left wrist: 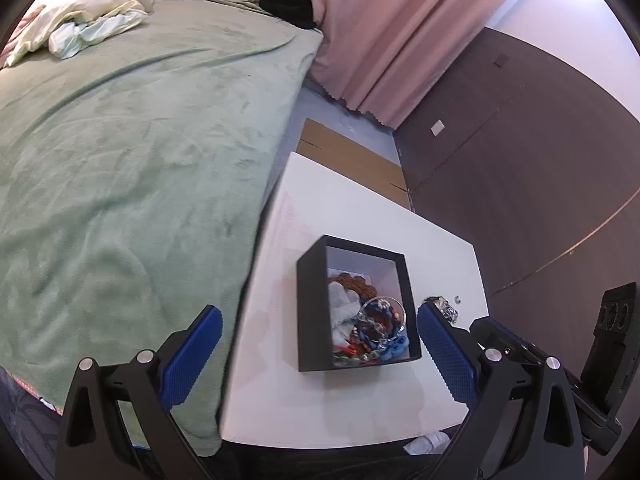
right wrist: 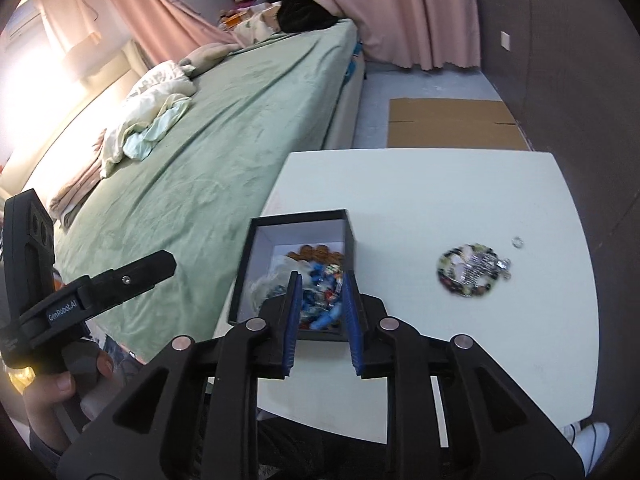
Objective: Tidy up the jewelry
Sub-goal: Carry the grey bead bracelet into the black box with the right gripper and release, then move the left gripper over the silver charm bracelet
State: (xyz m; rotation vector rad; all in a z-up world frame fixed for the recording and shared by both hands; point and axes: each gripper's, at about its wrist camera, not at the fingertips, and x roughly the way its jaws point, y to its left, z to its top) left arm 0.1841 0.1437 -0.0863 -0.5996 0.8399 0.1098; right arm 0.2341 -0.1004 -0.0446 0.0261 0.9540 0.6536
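A black open box (left wrist: 312,304) full of mixed jewelry (left wrist: 370,330) stands on the white table (left wrist: 360,400). It also shows in the right wrist view (right wrist: 248,272). A beaded bracelet with a silver watch (right wrist: 470,270) and a small ring (right wrist: 519,242) lie on the table to the box's right. My left gripper (left wrist: 320,320) is wide open, its blue pads either side of the box, above it. My right gripper (right wrist: 322,278) hangs over the box with its jaws partly open and nothing between them.
A bed with a green blanket (left wrist: 140,160) runs along the table's left edge. Flat cardboard (right wrist: 452,124) lies on the floor beyond the table. A dark wall (left wrist: 540,160) and pink curtains (left wrist: 380,32) stand to the right and behind.
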